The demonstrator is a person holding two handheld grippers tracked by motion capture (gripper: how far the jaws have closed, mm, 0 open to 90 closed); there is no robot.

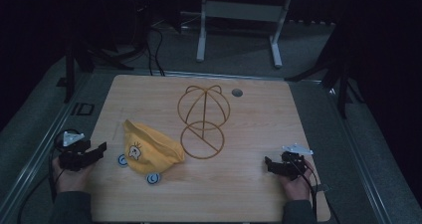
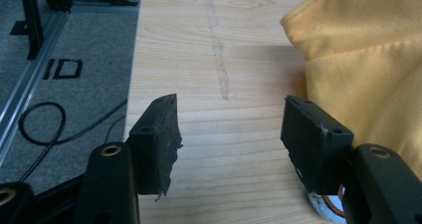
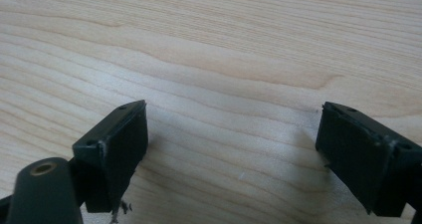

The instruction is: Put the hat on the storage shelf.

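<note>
Left claw (image 1: pixel 99 150) spread wide, nothing between its jaws, hovering at the table's (image 1: pixel 259 194) left edge just beside the yellow cap (image 1: pixel 149 147); cap lies crumpled on the wood, left of the wire hat stand (image 1: pixel 203 122), apart from my pads; right claw (image 1: pixel 268 164) also spread, empty, low over bare wood near the right edge.

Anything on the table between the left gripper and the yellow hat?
No. In the high view only bare wood separates the left gripper from the yellow hat; the left gripper view shows the same.
</note>
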